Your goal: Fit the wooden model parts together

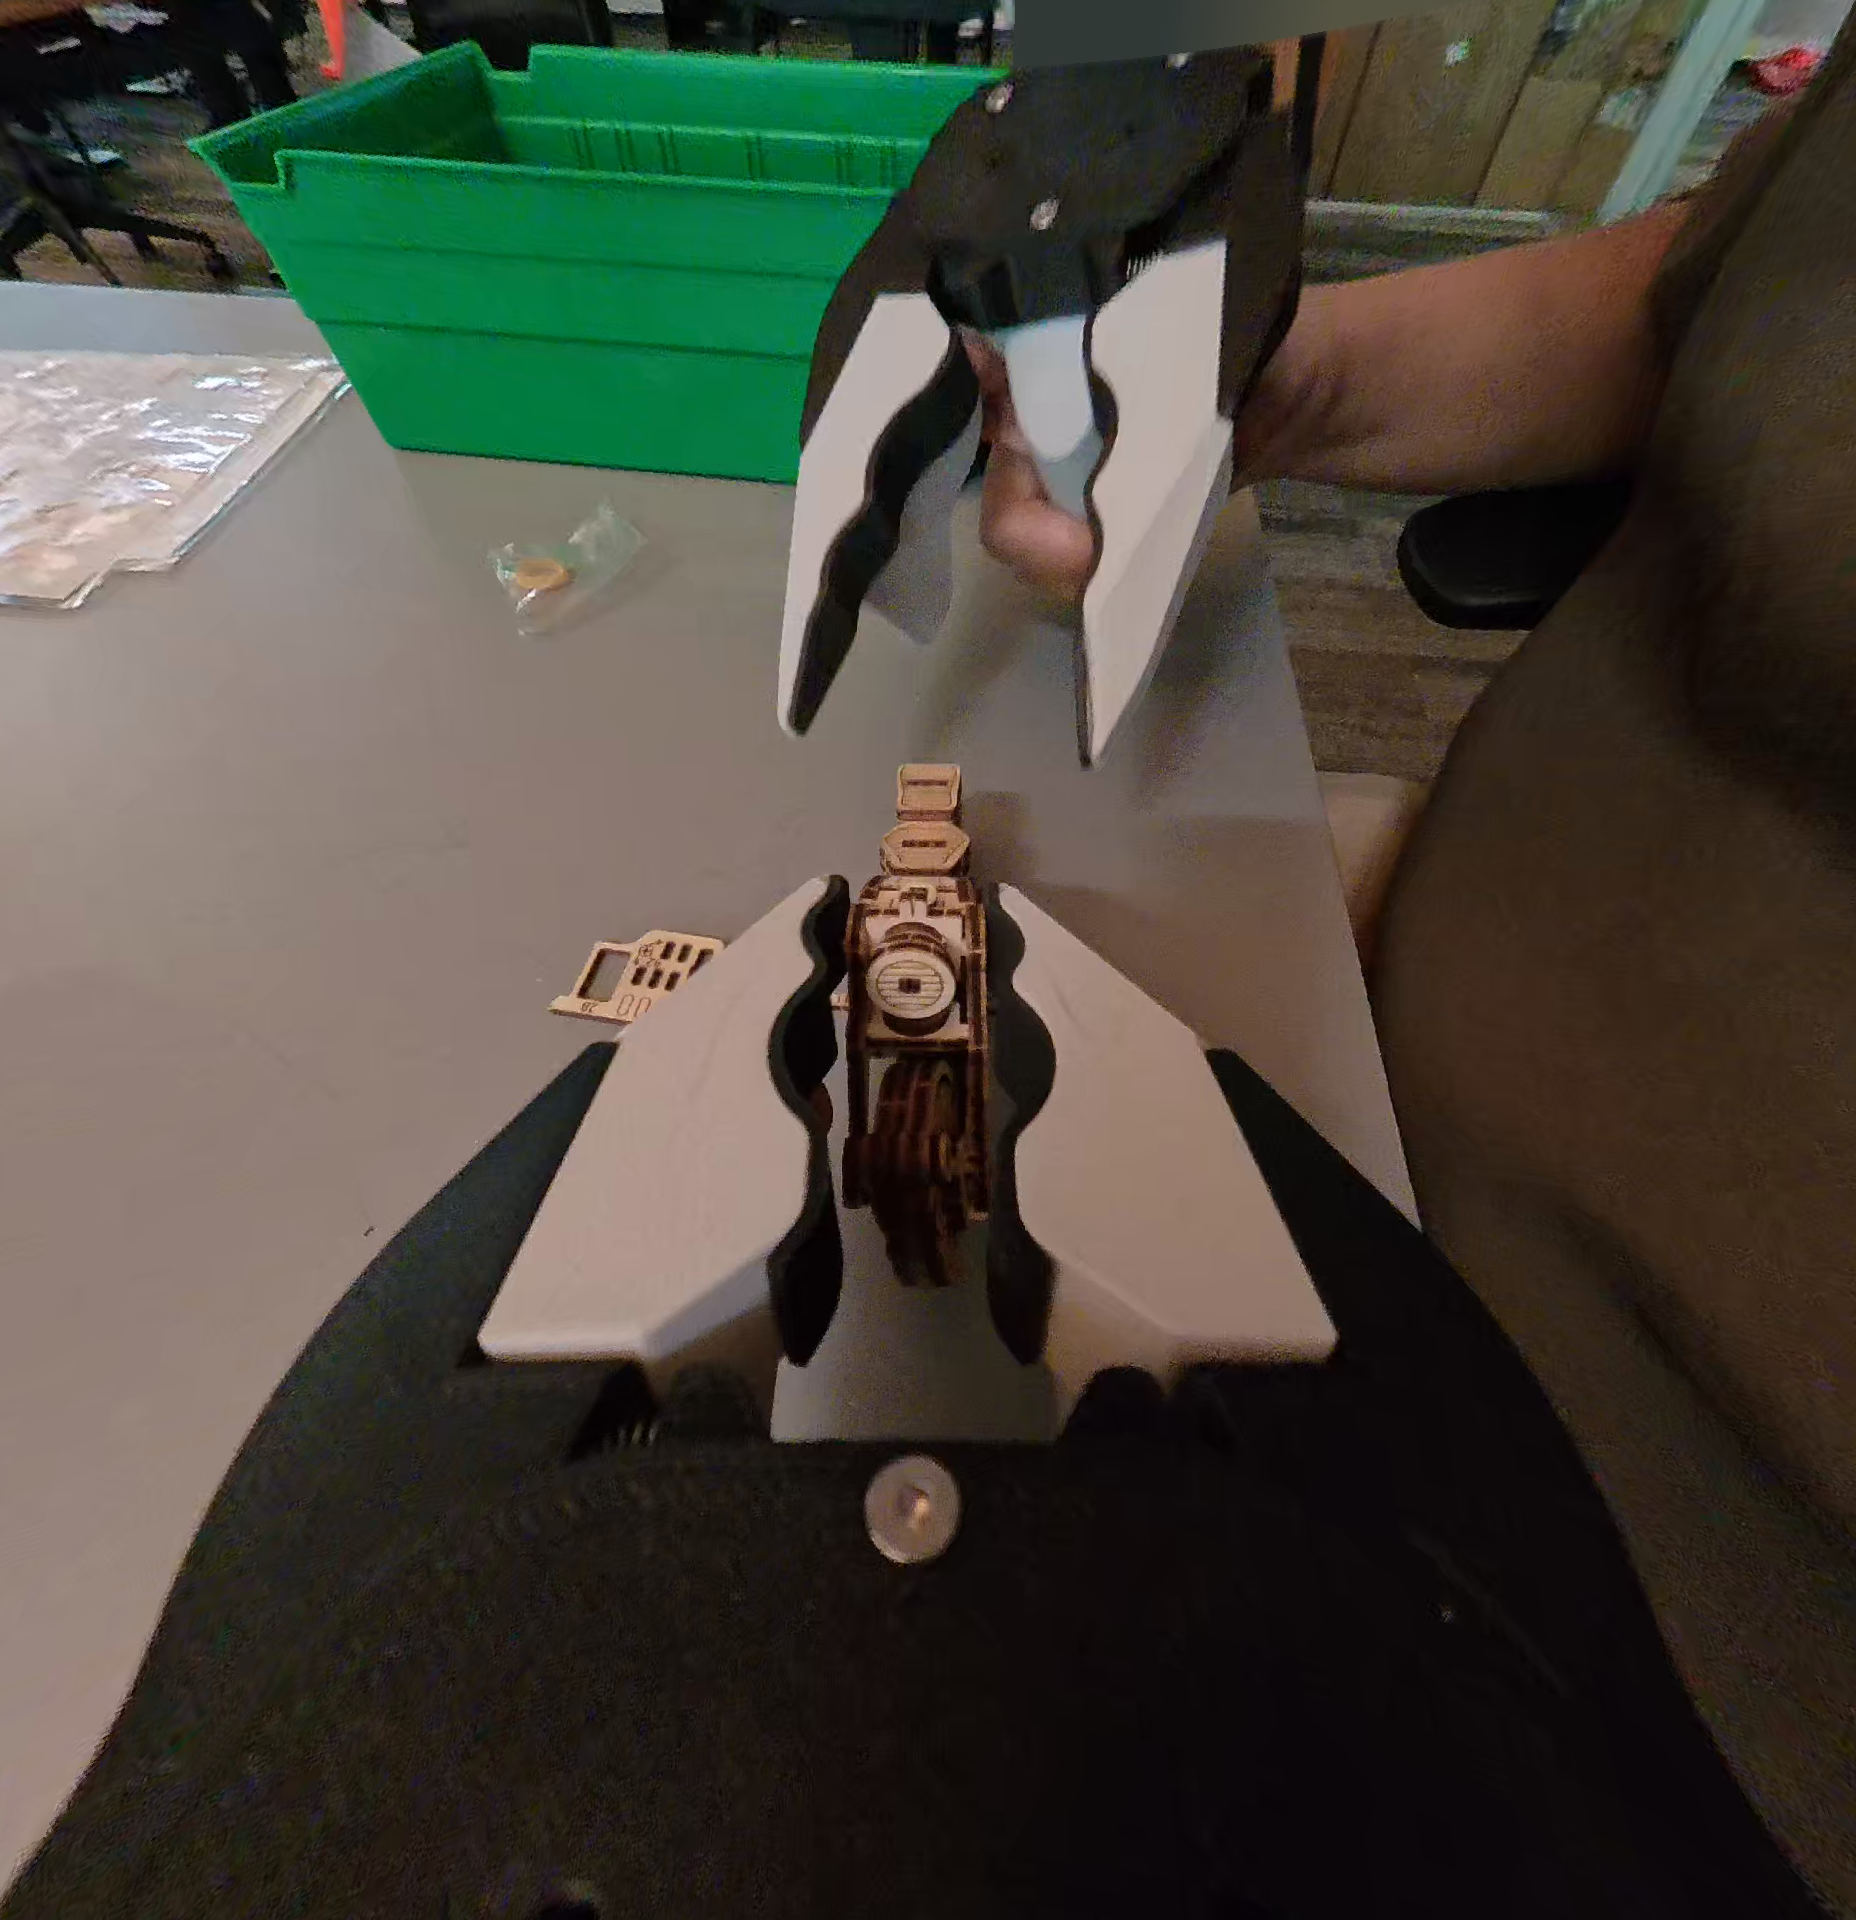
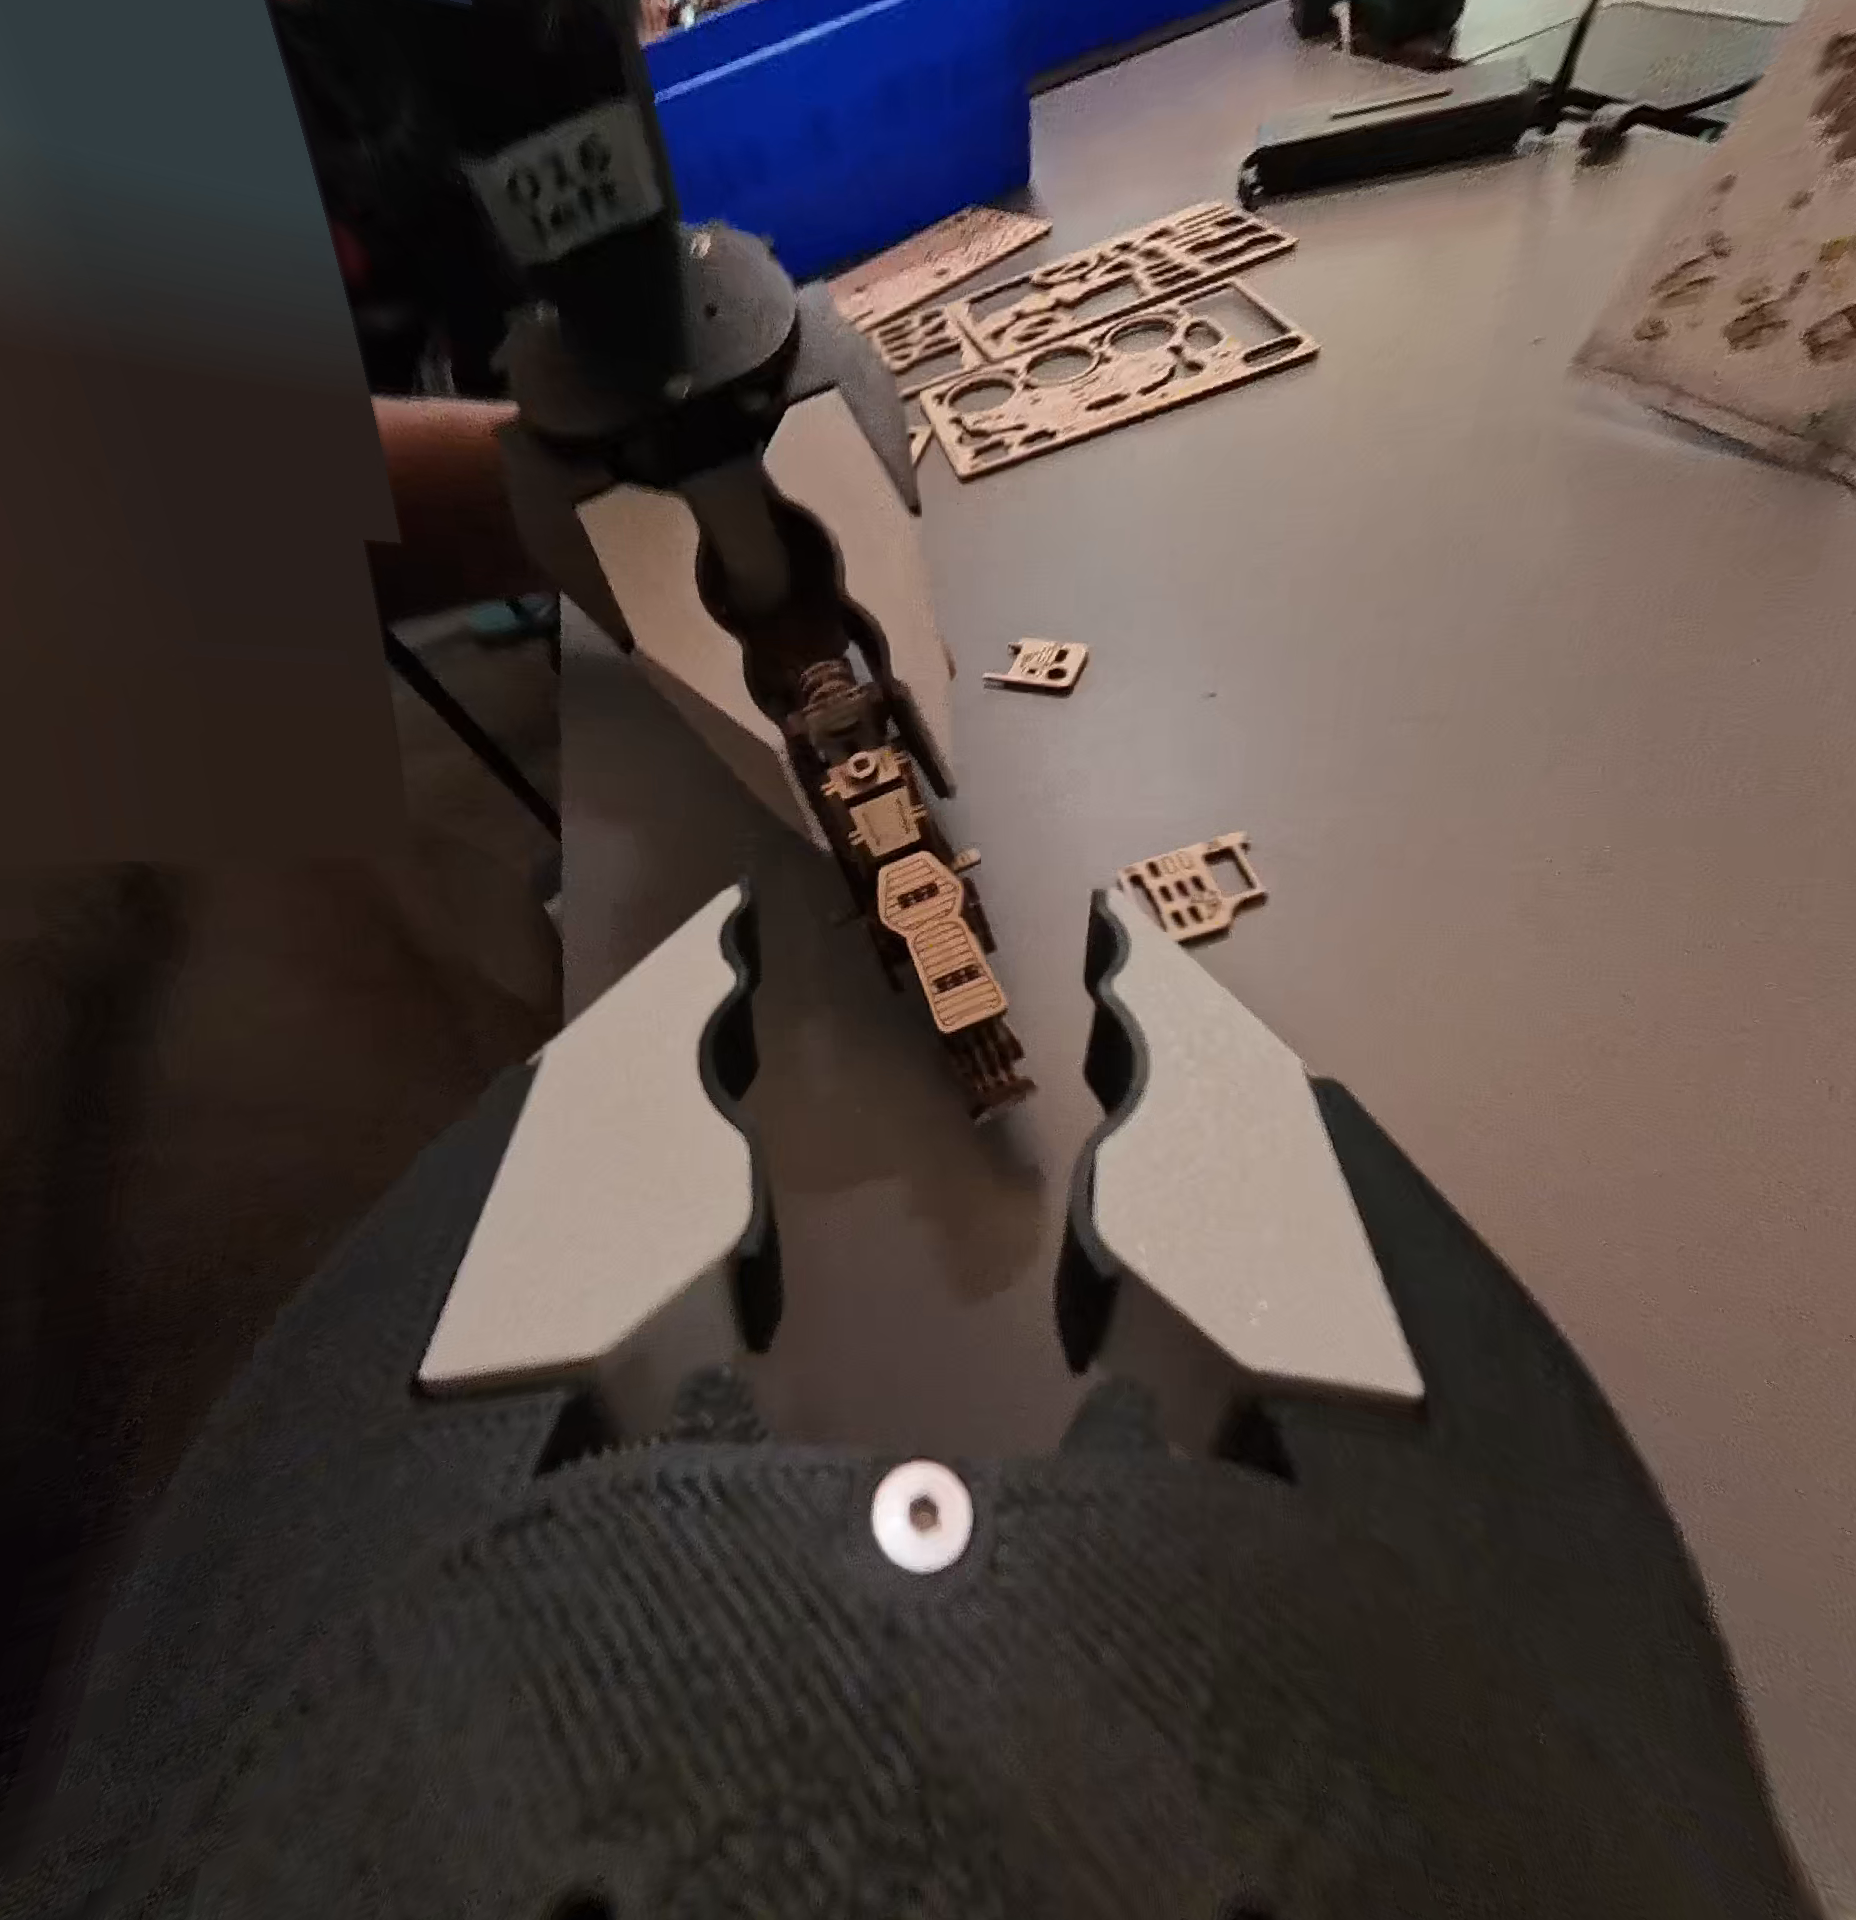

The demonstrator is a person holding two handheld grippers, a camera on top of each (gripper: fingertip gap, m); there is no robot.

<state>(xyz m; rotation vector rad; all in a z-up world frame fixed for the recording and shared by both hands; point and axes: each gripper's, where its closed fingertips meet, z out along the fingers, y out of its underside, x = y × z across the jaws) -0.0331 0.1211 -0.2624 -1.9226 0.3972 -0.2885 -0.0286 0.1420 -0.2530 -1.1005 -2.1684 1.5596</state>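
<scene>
A wooden motorcycle model [image 1: 913,1039] is clamped between the fingers of my left gripper [image 1: 911,894], front wheel toward the camera and seat pointing away. The right wrist view shows the model [image 2: 924,914] held over the grey table, its rear end free. My right gripper [image 2: 919,904] is open and empty, its fingertips on either side of the model's seat without touching it. The left wrist view shows that gripper [image 1: 934,743] open just beyond the model's tail. A small loose wooden part [image 2: 1194,888] lies on the table by the right fingertip; it also shows in the left wrist view [image 1: 638,977].
A green bin [image 1: 591,270] stands at the table's back. A small plastic bag [image 1: 560,566] and a clear sheet [image 1: 113,468] lie at left. Punched wooden sheets [image 2: 1100,343], another small part [image 2: 1038,665] and a blue bin [image 2: 851,114] lie beyond. A person's arm [image 1: 1475,384] is at right. Left and right tips are no more than a few centimetres apart.
</scene>
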